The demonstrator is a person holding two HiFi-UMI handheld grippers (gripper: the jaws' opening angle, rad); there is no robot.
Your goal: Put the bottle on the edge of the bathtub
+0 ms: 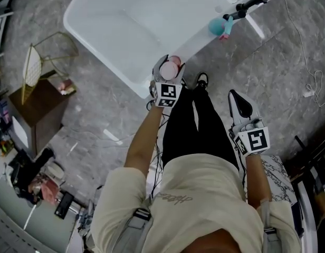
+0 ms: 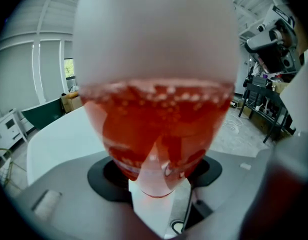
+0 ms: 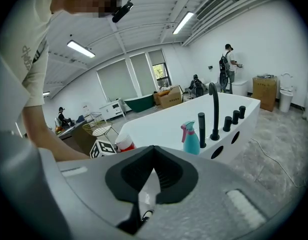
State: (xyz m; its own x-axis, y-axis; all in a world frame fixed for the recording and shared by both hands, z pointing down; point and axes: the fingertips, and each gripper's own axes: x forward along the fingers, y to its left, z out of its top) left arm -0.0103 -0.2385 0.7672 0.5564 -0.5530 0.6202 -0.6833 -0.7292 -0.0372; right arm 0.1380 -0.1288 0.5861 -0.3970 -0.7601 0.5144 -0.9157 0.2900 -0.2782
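Observation:
A bottle (image 1: 169, 68) with a white cap and red liquid sits between the jaws of my left gripper (image 1: 168, 74), which is shut on it. It is over the near rim of the white bathtub (image 1: 144, 88); whether its base touches the rim I cannot tell. In the left gripper view the bottle (image 2: 154, 119) fills most of the picture, the tub rim (image 2: 54, 139) below and behind it. My right gripper (image 1: 235, 96) hangs lower right over the floor, shut and empty. In the right gripper view its jaws (image 3: 153, 153) meet, with the bottle (image 3: 125, 144) and tub (image 3: 164, 124) beyond.
A teal spray bottle (image 1: 217, 27) and black taps (image 1: 255, 0) stand on the tub's far-right rim. A gold wire stool (image 1: 46, 57) and a brown cabinet (image 1: 38, 109) are at the left. A cable (image 1: 311, 86) lies on the floor at the right.

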